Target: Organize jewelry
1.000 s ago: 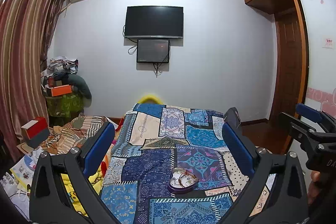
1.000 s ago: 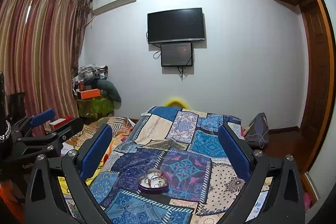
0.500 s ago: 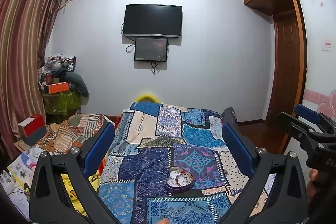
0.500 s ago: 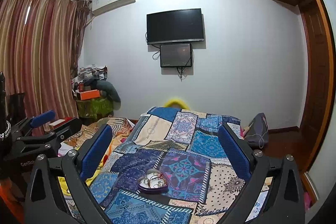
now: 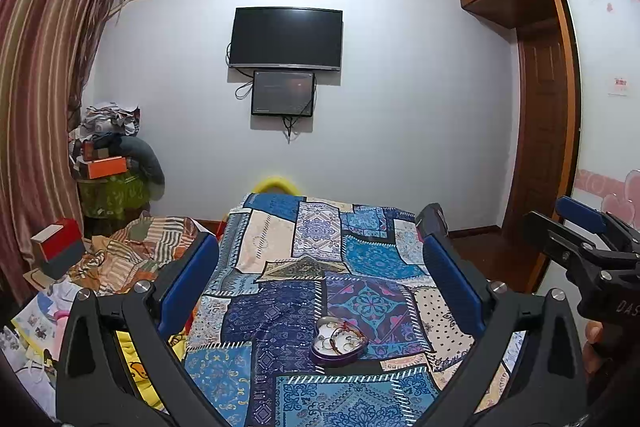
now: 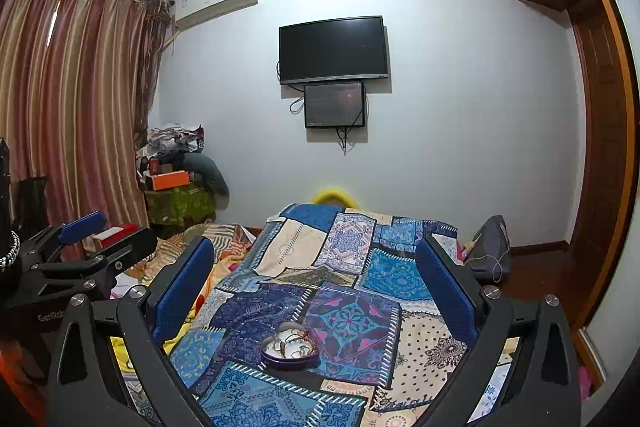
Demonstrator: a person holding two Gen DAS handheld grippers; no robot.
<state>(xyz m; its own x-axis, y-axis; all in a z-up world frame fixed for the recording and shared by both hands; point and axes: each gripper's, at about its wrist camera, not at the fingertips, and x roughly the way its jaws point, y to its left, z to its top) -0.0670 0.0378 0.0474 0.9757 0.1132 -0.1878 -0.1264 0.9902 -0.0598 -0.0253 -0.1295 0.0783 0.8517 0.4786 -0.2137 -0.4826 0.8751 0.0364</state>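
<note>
Purple heart-shaped tin of jewelry

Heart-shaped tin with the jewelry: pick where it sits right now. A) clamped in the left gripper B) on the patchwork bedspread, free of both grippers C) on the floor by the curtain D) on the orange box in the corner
B. The heart-shaped tin rests on the patchwork bedspread, and the left gripper and right gripper both hang open above it, touching nothing.
</note>
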